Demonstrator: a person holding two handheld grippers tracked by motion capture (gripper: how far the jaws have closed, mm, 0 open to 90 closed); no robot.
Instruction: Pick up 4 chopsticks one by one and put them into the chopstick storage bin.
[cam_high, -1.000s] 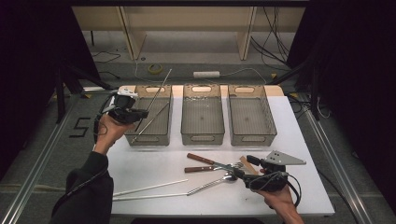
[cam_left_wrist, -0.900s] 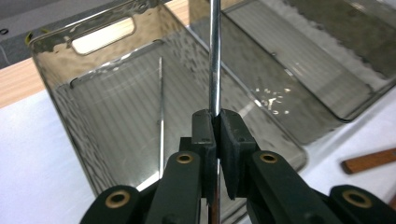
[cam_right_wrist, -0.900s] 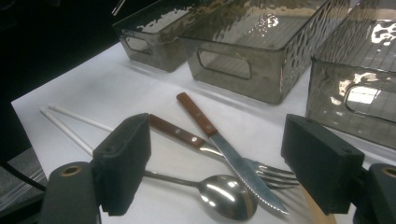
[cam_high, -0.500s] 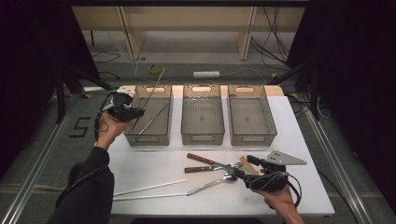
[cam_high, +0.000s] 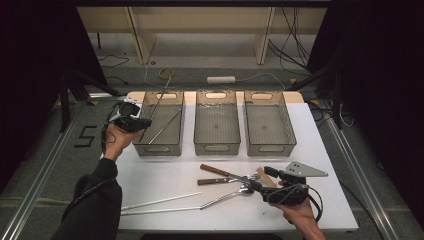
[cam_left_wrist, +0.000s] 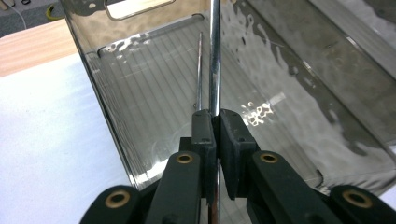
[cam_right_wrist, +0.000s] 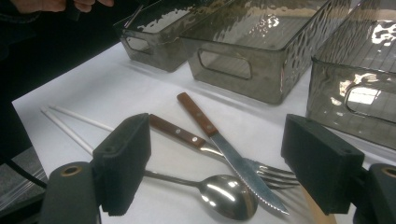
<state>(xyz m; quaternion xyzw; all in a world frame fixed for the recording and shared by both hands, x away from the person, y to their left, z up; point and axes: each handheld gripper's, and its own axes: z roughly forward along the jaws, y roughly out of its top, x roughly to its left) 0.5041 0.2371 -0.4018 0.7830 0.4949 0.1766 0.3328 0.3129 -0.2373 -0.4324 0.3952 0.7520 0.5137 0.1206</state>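
My left gripper (cam_high: 142, 123) (cam_left_wrist: 216, 117) is shut on a thin steel rod (cam_high: 161, 97) (cam_left_wrist: 215, 51). The rod slants up and away over the left smoky plastic bin (cam_high: 159, 148) (cam_left_wrist: 107, 126). A second steel rod (cam_high: 165, 126) (cam_left_wrist: 200, 70) lies inside that bin. My right gripper (cam_high: 257, 185) (cam_right_wrist: 217, 163) stands open low over a pile of cutlery at the front of the white table. The pile holds a wooden-handled knife (cam_high: 216, 170) (cam_right_wrist: 219, 137), a fork (cam_high: 215, 181) (cam_right_wrist: 180, 133) and a spoon (cam_high: 226, 196) (cam_right_wrist: 229, 198).
Two more smoky bins, the middle bin (cam_high: 216, 148) (cam_right_wrist: 243, 70) and the right bin (cam_high: 270, 148) (cam_right_wrist: 355, 107), stand in the row. Two white chopsticks (cam_high: 160, 201) (cam_right_wrist: 70, 122) lie at the front left. A wooden stick (cam_high: 266, 176) lies by the right gripper.
The left hand has sunk a little toward the left bin, and the far end of the held rod has swung leftward. The right gripper has stayed where it was.
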